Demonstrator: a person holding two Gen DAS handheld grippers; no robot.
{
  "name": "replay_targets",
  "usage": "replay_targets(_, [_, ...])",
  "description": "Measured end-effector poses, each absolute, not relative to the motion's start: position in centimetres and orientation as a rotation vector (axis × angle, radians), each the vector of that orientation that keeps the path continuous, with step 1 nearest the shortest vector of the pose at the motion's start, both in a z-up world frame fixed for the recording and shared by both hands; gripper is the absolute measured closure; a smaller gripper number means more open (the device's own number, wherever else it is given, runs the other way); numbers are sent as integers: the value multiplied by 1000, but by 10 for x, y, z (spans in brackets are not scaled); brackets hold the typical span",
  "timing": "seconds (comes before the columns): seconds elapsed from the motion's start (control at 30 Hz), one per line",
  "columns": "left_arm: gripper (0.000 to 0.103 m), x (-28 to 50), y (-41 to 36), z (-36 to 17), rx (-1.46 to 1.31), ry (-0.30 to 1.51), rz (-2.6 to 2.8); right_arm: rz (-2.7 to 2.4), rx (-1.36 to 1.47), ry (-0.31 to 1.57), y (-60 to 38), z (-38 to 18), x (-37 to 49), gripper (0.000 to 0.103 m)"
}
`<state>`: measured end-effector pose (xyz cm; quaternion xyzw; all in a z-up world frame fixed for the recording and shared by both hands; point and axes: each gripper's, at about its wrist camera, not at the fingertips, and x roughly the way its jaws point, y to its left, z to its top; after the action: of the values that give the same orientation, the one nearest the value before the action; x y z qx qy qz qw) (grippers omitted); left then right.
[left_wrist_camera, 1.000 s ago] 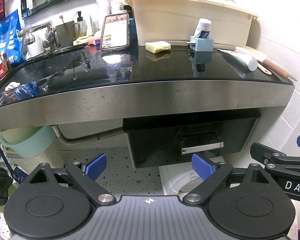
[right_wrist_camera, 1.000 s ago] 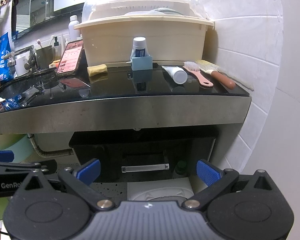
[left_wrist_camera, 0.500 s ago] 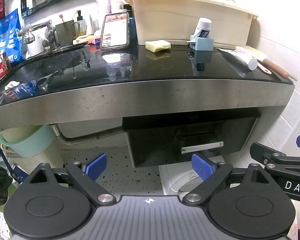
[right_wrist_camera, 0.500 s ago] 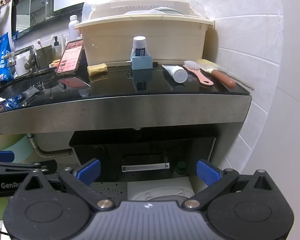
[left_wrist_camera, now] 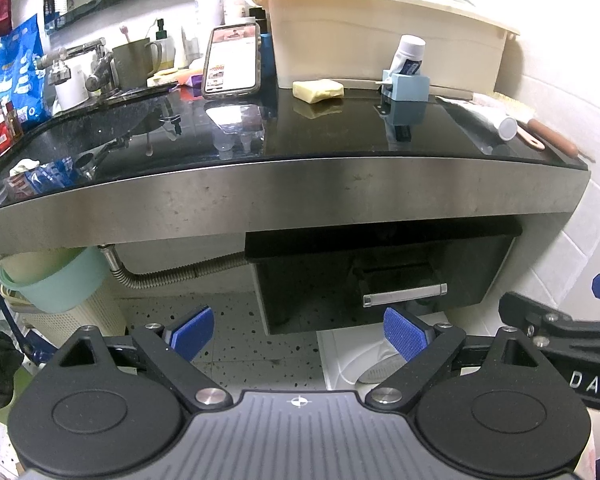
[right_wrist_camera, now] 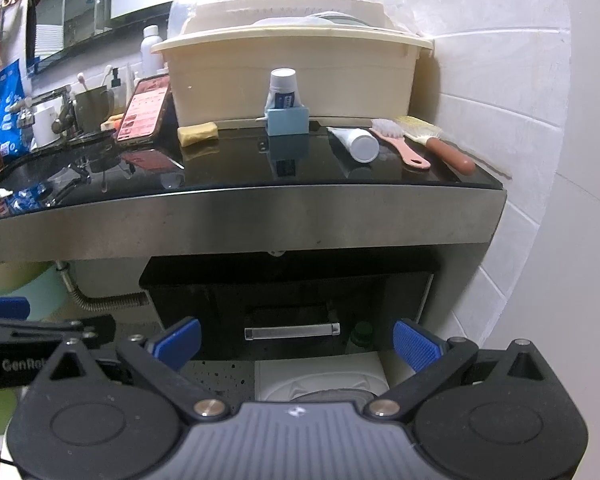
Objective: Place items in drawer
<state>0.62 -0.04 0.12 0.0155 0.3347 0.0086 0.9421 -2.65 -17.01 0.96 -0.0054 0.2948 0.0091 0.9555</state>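
Observation:
A black drawer unit (left_wrist_camera: 380, 276) with a silver handle (left_wrist_camera: 405, 294) hangs shut under the steel-edged black counter (left_wrist_camera: 300, 192); it also shows in the right wrist view (right_wrist_camera: 292, 300), handle (right_wrist_camera: 292, 331). On the counter lie a toothpaste tube (right_wrist_camera: 356, 142), a pink brush (right_wrist_camera: 398, 144), a brown-handled brush (right_wrist_camera: 436, 144), a yellow soap bar (right_wrist_camera: 198, 134) and a blue holder with a tube (right_wrist_camera: 286, 114). My left gripper (left_wrist_camera: 298, 334) is open and empty below the counter. My right gripper (right_wrist_camera: 296, 344) is open and empty, level with the handle.
A cream dish bin (right_wrist_camera: 292, 76) stands at the counter's back. A phone (left_wrist_camera: 232, 60) leans beside it. A tap (left_wrist_camera: 76, 64) and mug (left_wrist_camera: 134, 62) are left. A green basin (left_wrist_camera: 48, 276) and hose (left_wrist_camera: 172, 274) sit underneath. The tiled wall (right_wrist_camera: 500, 160) is right.

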Motion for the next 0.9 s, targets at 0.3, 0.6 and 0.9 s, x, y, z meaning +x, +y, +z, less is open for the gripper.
replay_targets(0.3, [9,9,3,-2,23,691,30,43,7,572,-173,5,-29,0])
replay_targets(0.6, [9,8,8,-6,7,696,32,84,14,505,-182,-18,-25,0])
replay_targets(0.9, [9,7,9,-8,11,697,33,196,110,462,-195,-51,-13,0])
